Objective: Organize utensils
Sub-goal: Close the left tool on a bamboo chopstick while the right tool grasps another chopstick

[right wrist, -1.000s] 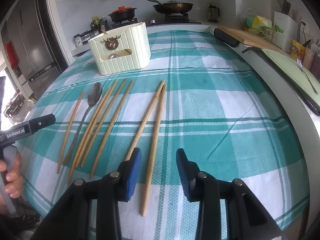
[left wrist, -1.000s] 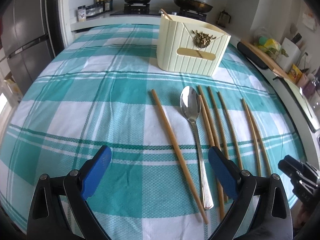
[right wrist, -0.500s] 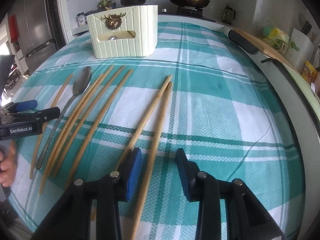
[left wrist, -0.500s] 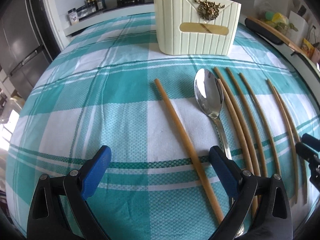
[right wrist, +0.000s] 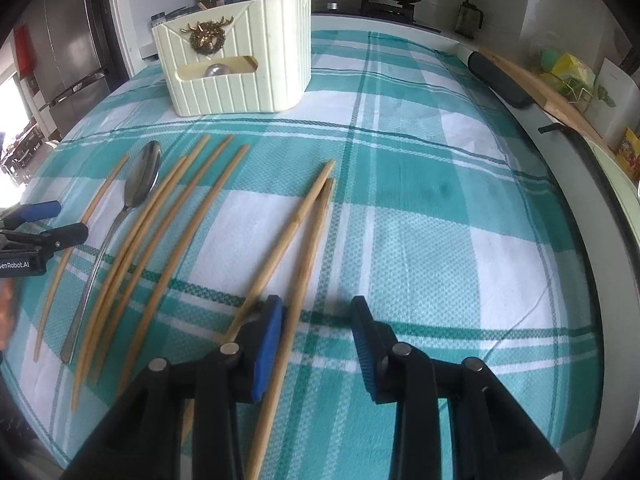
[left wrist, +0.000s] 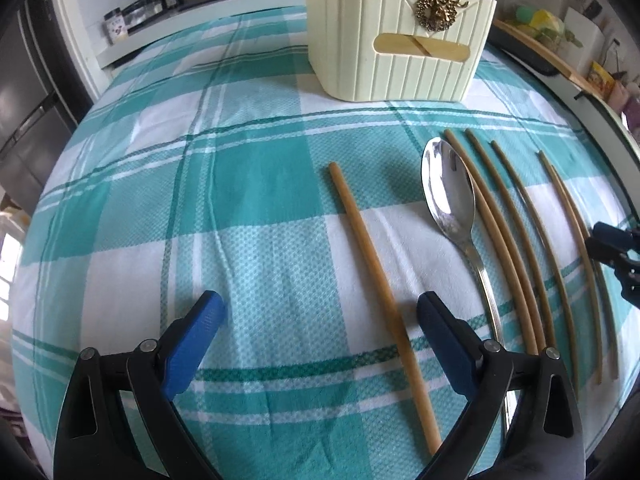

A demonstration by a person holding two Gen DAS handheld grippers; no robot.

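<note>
Six bamboo chopsticks and one metal spoon (left wrist: 450, 194) lie side by side on the teal-and-white checked tablecloth (left wrist: 248, 208), all in front of the cream ribbed utensil holder (left wrist: 396, 36) that stands at the far side. A lone chopstick (left wrist: 376, 284) lies apart at the left of the row, and the left gripper (left wrist: 320, 316) hovers low with its blue fingers spread wide on either side of it, touching nothing. The spoon lies just to the right of that gripper's right finger, with three chopsticks (right wrist: 160, 236) close beside it. Farther right, a pair of chopsticks (right wrist: 296, 240) runs toward the right gripper (right wrist: 316, 332), whose fingers are parted and empty; one stick of the pair passes between them, the other goes under the left finger.
</note>
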